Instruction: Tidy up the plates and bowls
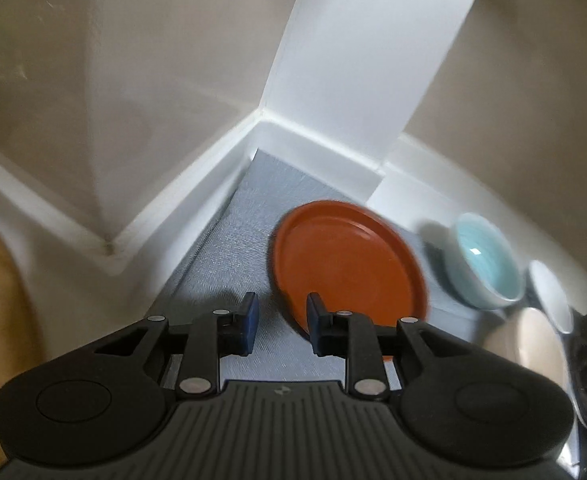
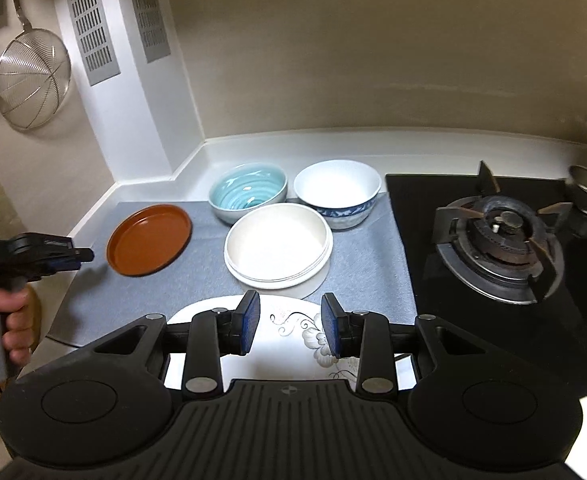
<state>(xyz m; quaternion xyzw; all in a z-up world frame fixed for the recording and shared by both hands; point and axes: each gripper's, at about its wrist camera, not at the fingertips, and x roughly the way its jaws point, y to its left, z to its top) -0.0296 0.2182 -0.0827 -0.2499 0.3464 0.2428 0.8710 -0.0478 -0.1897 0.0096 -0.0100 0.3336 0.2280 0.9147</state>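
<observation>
Left gripper (image 1: 281, 326) above a grey mat, beside a round orange-brown plate (image 1: 349, 264).

Its 2 black, blue-padded fingers (image 1: 249, 322) stand apart at lower centre with only the grey woven mat (image 1: 229, 248) between them; the right finger overlaps the plate's near rim in the frame, contact unclear. Right of the plate sits a pale bowl with a turquoise inside (image 1: 487, 262), then a blurred white bowl (image 1: 551, 294) and a cream round dish (image 1: 533, 354) at the right edge. White ledges and beige walls fill the upper frame.
</observation>
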